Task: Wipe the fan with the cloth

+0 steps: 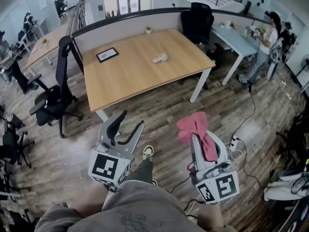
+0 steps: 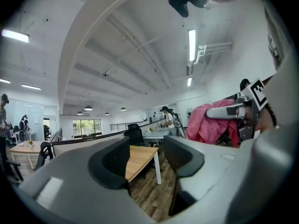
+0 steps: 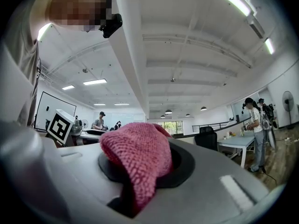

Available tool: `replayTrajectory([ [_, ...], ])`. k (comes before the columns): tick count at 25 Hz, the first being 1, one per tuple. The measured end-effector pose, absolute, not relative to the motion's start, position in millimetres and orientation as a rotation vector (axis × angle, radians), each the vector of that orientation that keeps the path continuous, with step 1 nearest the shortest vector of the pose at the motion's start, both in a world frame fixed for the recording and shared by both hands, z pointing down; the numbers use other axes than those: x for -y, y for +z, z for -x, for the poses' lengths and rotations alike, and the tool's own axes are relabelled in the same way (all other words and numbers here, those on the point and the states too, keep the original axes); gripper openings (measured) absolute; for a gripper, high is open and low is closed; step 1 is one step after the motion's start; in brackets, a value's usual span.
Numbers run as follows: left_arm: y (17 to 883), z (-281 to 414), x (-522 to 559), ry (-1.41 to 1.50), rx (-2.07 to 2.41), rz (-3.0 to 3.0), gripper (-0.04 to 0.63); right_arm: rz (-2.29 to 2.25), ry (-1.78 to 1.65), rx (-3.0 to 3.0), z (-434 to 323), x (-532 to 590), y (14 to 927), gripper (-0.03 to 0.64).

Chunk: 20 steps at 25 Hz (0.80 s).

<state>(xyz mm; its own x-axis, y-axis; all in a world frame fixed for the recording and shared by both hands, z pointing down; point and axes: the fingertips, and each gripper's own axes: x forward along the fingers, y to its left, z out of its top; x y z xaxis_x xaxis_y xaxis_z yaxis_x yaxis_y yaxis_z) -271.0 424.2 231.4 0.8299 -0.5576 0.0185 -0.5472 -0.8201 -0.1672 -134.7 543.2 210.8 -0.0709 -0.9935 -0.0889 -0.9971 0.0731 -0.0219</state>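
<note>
A small white fan [image 1: 160, 58] lies on the wooden table [image 1: 130, 79], well ahead of both grippers. My right gripper [image 1: 197, 139] is shut on a pink cloth [image 1: 195, 125], which bunches over its jaws and hangs down one side. In the right gripper view the cloth [image 3: 140, 157] fills the gap of the right gripper [image 3: 145, 167]. My left gripper [image 1: 133, 120] is open and holds nothing. Between the jaws of the left gripper [image 2: 145, 155] I see the table's corner [image 2: 140, 155]. The cloth [image 2: 210, 122] also shows at the right of that view.
A black tablet [image 1: 106, 54] lies on the table's far left. Black office chairs stand at the left [image 1: 55, 98] and behind the table [image 1: 197, 21]. A person [image 1: 263, 45] stands at a pale blue table [image 1: 236, 38]. Cables and a power strip [image 1: 235, 143] lie on the floor.
</note>
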Motion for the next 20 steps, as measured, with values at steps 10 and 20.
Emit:
replayTrajectory([
  [10,238.7,242.6,-374.8,-0.101,-0.862,2.872,0.245,2.078,0.008,-2.237,105.9,-497.0,218.3,0.084],
  [20,249.8,199.7,-292.1,-0.215,-0.833,2.904,0.247,2.108,-0.054,-2.252,68.7,-407.9,225.0,0.085],
])
